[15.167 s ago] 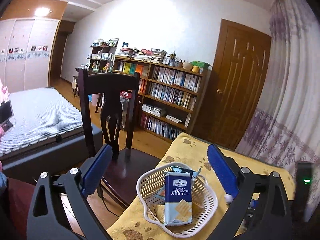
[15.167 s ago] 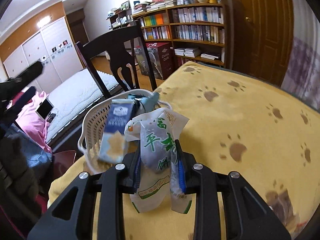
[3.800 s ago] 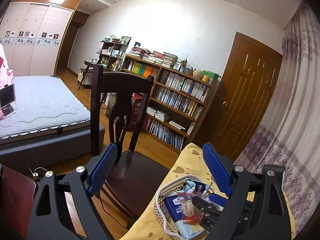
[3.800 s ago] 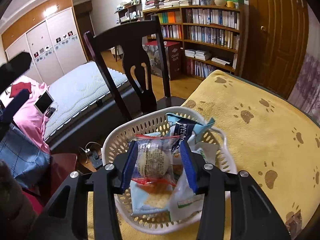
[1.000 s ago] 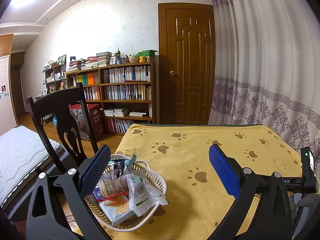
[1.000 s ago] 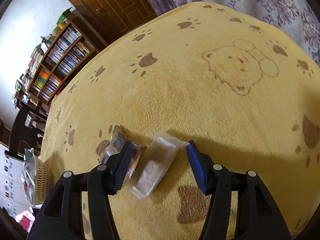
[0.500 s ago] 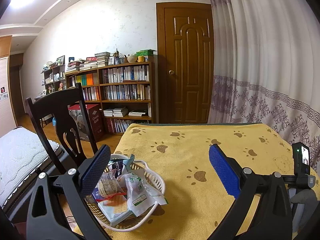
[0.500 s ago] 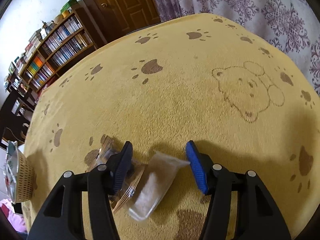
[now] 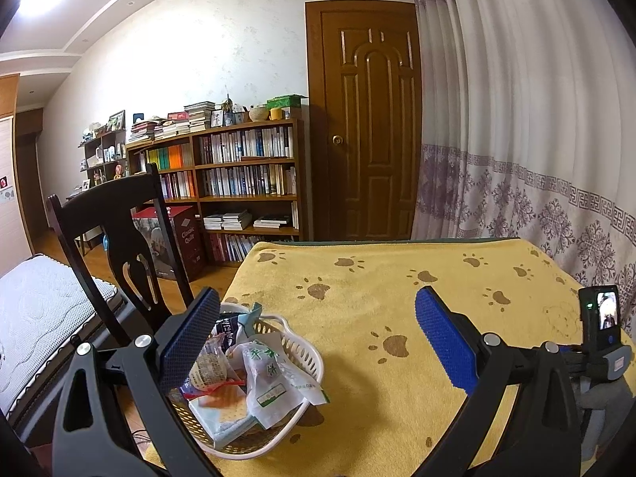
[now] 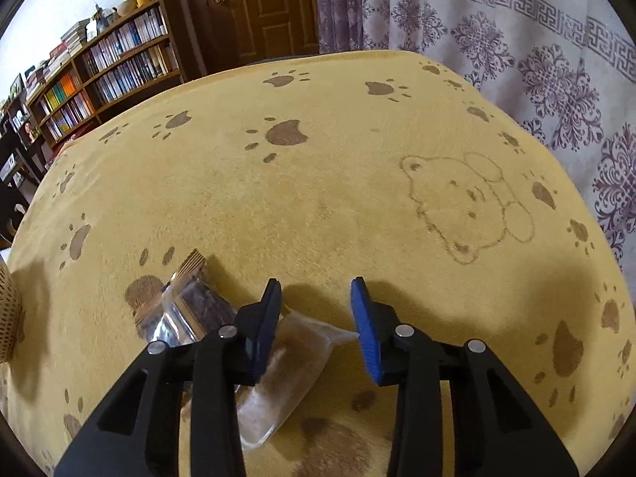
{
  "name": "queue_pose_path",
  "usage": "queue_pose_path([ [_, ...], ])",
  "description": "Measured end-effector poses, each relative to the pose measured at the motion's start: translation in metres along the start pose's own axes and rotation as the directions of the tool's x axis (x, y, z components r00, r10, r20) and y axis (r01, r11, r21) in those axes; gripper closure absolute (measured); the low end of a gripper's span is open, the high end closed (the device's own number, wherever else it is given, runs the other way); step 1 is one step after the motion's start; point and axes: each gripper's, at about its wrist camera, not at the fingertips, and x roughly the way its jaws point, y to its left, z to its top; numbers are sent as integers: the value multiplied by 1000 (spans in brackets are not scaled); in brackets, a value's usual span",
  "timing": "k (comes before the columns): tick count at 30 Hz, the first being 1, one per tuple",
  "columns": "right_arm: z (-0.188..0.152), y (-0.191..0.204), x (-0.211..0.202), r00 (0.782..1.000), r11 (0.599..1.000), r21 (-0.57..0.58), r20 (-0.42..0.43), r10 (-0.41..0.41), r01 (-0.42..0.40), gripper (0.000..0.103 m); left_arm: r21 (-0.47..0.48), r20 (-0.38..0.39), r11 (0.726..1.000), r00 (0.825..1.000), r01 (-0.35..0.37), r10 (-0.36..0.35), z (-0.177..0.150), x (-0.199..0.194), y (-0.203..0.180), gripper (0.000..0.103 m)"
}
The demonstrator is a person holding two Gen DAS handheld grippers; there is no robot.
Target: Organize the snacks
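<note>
- Since half a second ago, the right hand-held gripper [image 10: 316, 306] has slid forward over the clear snack packet [image 10: 286, 373]; the packet now lies beneath and behind its blue pads [image 10: 367, 334] instead of between the tips.
- The right hand-held gripper is released, jaws apart with nothing between them, above the yellow paw-print cloth [image 10: 318, 183] that covers the table.
- A second, shiny snack packet [image 10: 187, 306] lies just left of the clear one, partly hidden by the gripper's left finger; whether the two packets touch cannot be told.
- The left hand-held gripper [image 9: 318, 342] is also released, its jaws spread wide and empty, hanging above the near edge of the table, much as it did a second ago.
- The white basket [image 9: 306, 353] sits at the table's left corner, next to the dark wooden chair [image 9: 119, 234]. It holds several snacks: a white-and-green bag [image 9: 270, 377], a round cake in red-trimmed wrap [image 9: 208, 369], a cracker pack [image 9: 226, 417] underneath.
- The two loose packets lie on the cloth well apart from the basket, whose rim just shows at the left edge of the right wrist view.
- A bookshelf [image 9: 238, 183] and a brown door [image 9: 369, 135] stand behind the table.
</note>
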Motion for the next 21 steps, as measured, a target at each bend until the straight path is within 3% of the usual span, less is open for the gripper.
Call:
queue_pose_path([
  [11, -18, -55, -21, 1000, 1000, 5, -8, 16, -16, 66, 52, -27, 998, 999, 26, -25, -7, 4, -21, 3],
  [17, -26, -70, -33, 997, 997, 9, 14, 74, -74, 65, 114, -78, 989, 993, 93, -85, -21, 13, -51, 3],
  [21, -30, -73, -45, 991, 991, 36, 42, 130, -131, 58, 134, -119, 979, 984, 150, -135, -30, 18, -69, 3],
])
